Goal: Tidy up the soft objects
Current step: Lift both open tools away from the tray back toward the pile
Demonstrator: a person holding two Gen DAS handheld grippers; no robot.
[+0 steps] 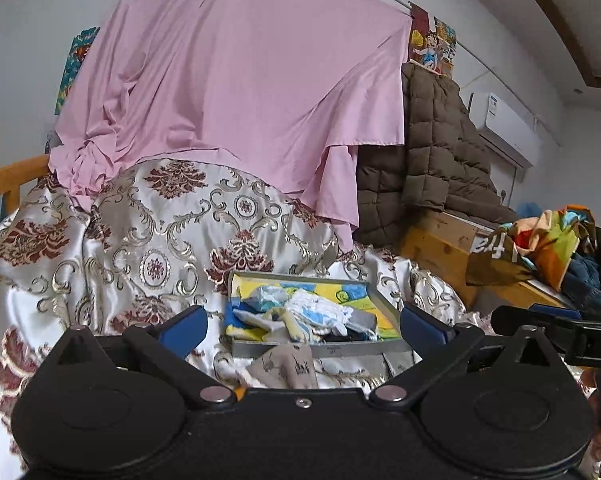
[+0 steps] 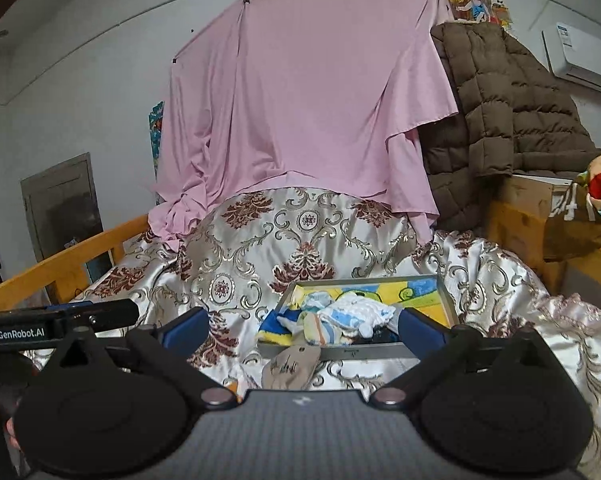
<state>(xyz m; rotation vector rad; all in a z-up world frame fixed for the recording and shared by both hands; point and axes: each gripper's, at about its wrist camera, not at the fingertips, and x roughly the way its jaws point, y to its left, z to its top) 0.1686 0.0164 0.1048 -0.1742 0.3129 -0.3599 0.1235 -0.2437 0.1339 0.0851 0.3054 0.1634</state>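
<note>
A grey tray [image 1: 316, 350] [image 2: 444, 296] with a yellow and blue lining lies on the patterned bedspread [image 1: 148, 240] [image 2: 260, 248]. A heap of small soft cloths [image 1: 312, 312] [image 2: 348, 316], white, blue and yellow, fills its near half. In front of the tray lies a beige sock with dark marks [image 1: 288, 368] [image 2: 290, 366]. My left gripper [image 1: 302, 322] is open, pulled back from the tray, with nothing between its blue fingers [image 1: 182, 328]. My right gripper [image 2: 304, 328] is open too, just as empty. Each gripper shows at the edge of the other's view.
A pink sheet [image 1: 236, 80] [image 2: 308, 100] hangs from a wall rail behind the bed. A brown quilted coat [image 1: 432, 152] [image 2: 496, 112] drapes over wooden boxes [image 1: 440, 248] at the right, beside a colourful bag [image 1: 540, 244]. A wooden bed rail [image 2: 60, 268] runs along the left.
</note>
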